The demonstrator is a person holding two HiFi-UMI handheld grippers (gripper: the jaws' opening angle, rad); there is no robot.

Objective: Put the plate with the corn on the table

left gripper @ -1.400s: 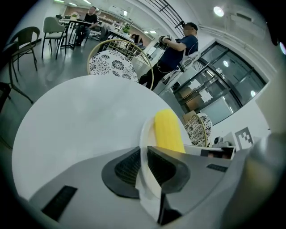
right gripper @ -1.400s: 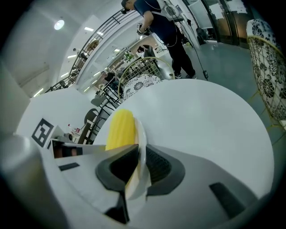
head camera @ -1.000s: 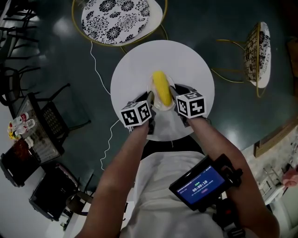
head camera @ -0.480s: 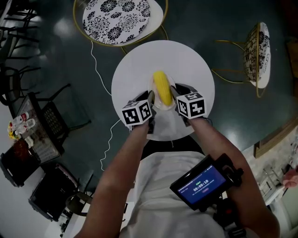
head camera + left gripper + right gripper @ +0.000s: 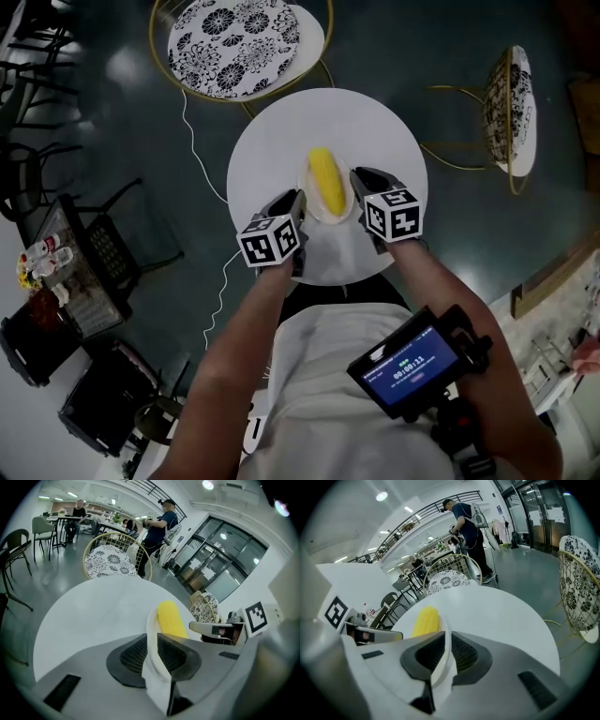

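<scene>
Corn [image 5: 325,180] lies on a white plate [image 5: 329,215] over the middle of the round white table [image 5: 281,122] in the head view, with the left gripper [image 5: 298,202] at the plate's left edge and the right gripper [image 5: 355,185] at its right edge; a patterned chair [image 5: 234,42] stands beyond the table. From this height I cannot tell whether the plate's base touches the tabletop. The left gripper view shows its jaws closed on the plate's rim, the thin white edge pinched between the two ribbed pads, the corn just past them and bare tabletop beyond. The right gripper view shows the same on the other side: jaws clamped on the rim, the corn to their left, the table spreading out ahead. The step in hand looks like the set-down itself, with the plate carried level by both grippers and already centred. The next move likely calls for lowering both sides evenly so the corn does not roll, then opening both pairs of jaws and drawing them outward, away from the rim.
</scene>
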